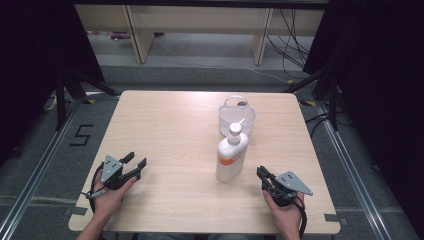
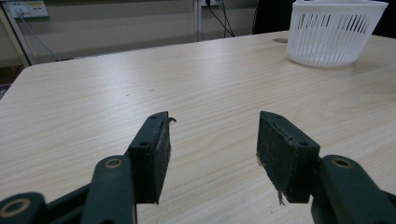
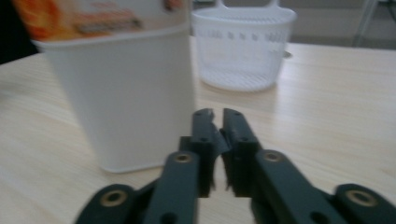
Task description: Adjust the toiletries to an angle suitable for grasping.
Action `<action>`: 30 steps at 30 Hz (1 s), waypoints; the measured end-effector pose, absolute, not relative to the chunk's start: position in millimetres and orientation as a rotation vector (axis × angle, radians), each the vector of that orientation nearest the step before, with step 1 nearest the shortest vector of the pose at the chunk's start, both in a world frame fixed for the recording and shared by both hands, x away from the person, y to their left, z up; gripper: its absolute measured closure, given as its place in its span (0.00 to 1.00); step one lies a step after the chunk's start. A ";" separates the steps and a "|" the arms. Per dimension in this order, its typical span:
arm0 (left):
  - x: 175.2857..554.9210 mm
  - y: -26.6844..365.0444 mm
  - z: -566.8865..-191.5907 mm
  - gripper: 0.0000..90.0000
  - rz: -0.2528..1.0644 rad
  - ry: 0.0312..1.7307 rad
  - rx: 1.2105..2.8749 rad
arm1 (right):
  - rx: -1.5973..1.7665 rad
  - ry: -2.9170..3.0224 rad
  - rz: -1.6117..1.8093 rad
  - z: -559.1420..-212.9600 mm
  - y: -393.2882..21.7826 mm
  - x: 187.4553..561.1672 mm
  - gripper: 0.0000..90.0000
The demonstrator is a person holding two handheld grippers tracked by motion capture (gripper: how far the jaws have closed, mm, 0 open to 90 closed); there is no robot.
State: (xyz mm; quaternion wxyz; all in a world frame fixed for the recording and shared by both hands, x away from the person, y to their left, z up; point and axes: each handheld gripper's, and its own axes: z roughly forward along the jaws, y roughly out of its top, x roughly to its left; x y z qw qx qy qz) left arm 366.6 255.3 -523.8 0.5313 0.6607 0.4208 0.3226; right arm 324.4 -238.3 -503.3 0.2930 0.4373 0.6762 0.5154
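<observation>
A white pump bottle (image 1: 231, 156) with an orange label stands upright near the middle of the wooden table (image 1: 165, 130). Behind it sits a white slotted basket (image 1: 236, 117). My left gripper (image 1: 138, 164) rests near the front left of the table, open, with nothing between its jaws (image 2: 212, 149). My right gripper (image 1: 261, 173) lies at the front right, just right of the bottle's base, its jaws shut with nothing in them. In the right gripper view the bottle (image 3: 126, 88) stands close on the left of the shut gripper (image 3: 218, 116), apart from it, and the basket (image 3: 243, 46) is beyond.
In the left gripper view the basket (image 2: 332, 32) stands at the far right on bare tabletop. Dark curtains flank the table. Wooden furniture legs and cables (image 1: 292, 35) lie on the floor beyond the far edge.
</observation>
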 end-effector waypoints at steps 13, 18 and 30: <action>365.4 255.7 -523.3 0.49 0.772 1.011 1.581 | 1.002 1.916 1.522 -481.0 -188.7 319.2 1.00; 365.5 255.8 -523.3 0.49 0.769 1.013 1.580 | 0.977 1.927 1.514 -478.6 -178.6 325.1 1.00; 366.1 256.2 -523.0 0.49 0.765 1.010 1.588 | 0.994 1.951 1.499 -475.5 -163.1 326.3 1.00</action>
